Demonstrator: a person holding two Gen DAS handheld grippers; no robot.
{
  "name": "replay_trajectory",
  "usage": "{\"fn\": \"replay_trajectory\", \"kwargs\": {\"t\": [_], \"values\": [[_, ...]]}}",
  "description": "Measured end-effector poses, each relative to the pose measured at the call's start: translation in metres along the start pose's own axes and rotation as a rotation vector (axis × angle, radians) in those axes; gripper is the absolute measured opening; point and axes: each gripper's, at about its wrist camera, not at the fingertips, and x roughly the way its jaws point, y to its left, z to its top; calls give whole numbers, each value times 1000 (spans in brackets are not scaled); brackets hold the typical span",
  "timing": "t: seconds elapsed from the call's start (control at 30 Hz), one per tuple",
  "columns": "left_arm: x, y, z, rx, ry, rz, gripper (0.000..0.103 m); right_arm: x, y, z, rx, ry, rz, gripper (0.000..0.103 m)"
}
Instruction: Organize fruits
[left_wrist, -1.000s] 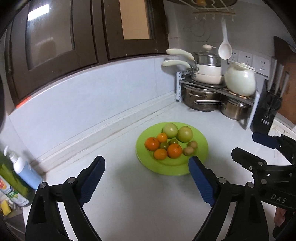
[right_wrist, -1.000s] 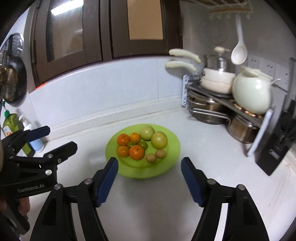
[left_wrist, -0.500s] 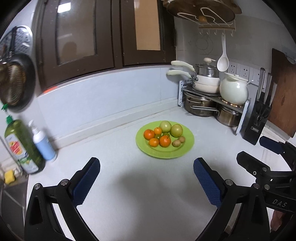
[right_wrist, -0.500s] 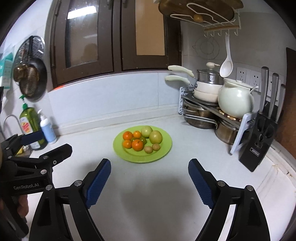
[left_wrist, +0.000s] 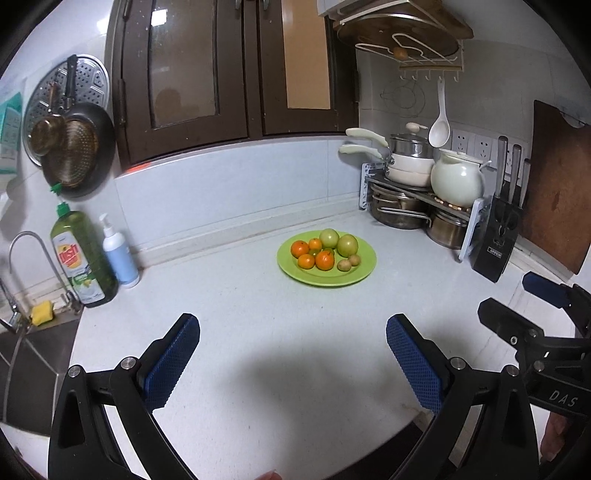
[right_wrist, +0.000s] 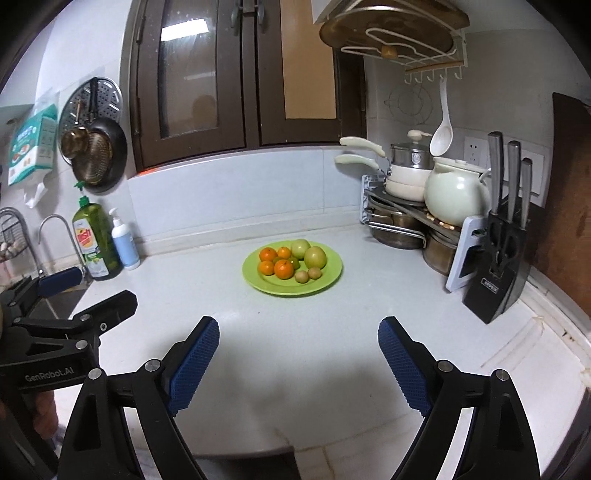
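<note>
A lime-green plate lies on the white counter near the back wall. On it are several oranges, two pale green round fruits, small dark green ones and two little brown ones. My left gripper hangs open well in front of the plate, nothing between its blue pads. My right gripper is likewise far short of the plate, its jaws still opening and empty. Each gripper shows at the edge of the other's view.
A pot rack with pans and a white teapot fills the back right corner, a knife block beside it. A green soap bottle, a white pump bottle and a tap stand at the left by the sink.
Both grippers have drawn back from the plate, which now looks smaller and farther off. The right jaws have widened. More of the sink side and the wall cupboards has come into view.
</note>
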Motion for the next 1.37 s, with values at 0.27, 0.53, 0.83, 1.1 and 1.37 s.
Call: {"fn": "replay_trajectory", "kwargs": {"t": [0.27,0.53,0.83,1.1,1.37], "values": [[-26,-10,-9,4,-14,7,103,-28,-3,-9,-8,-25,7,89],[-40,-18,-13,11,-29,12,103,-40,-8,-14,-9,-30,9,89],[-47,-24,-16,17,-33,13,103,-49,-13,-20,-6,-30,6,89],[-50,-27,-20,22,-32,14,103,-54,-16,-24,-1,-31,10,89],[-53,-27,-22,25,-33,14,103,-58,-18,-24,3,-36,12,89]]}}
